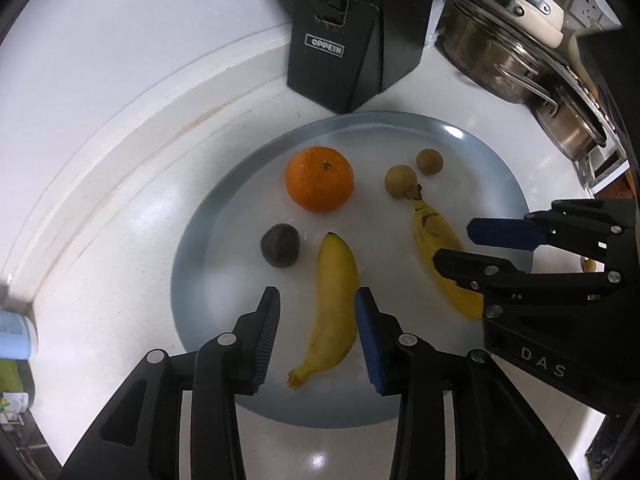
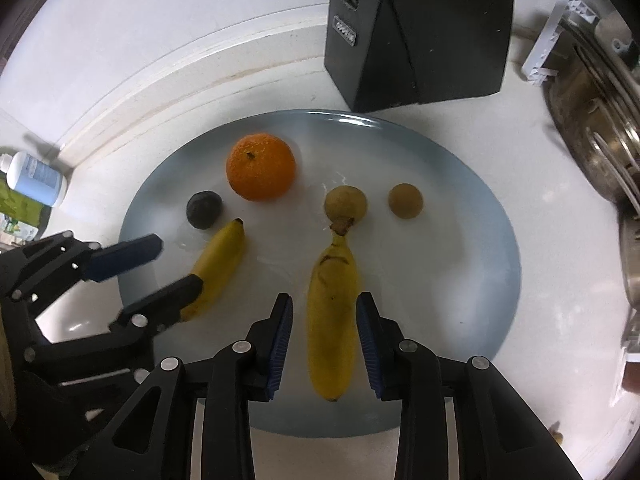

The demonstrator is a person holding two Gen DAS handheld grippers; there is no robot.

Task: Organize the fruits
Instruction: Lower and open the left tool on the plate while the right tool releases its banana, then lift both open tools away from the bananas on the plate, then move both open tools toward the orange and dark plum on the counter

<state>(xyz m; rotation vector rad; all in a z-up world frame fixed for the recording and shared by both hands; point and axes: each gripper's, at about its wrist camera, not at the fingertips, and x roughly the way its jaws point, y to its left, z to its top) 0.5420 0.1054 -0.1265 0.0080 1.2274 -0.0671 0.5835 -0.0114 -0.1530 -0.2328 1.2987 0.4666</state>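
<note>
Release step: on the plate, left gripper and right gripper straddle bananas, pads slack (nothing held); next, lift clear.

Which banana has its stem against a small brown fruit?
The banana between the right claw's pads: its stem end touches the nearer small brown fruit. The other banana points its tip toward the dark fruit.

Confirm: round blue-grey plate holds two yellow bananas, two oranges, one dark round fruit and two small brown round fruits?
Wrong on one count: the round blue-grey plate holds a single orange, as the right wrist view shows. Two yellow bananas, one dark round fruit and two small brown round fruits stand.
</note>
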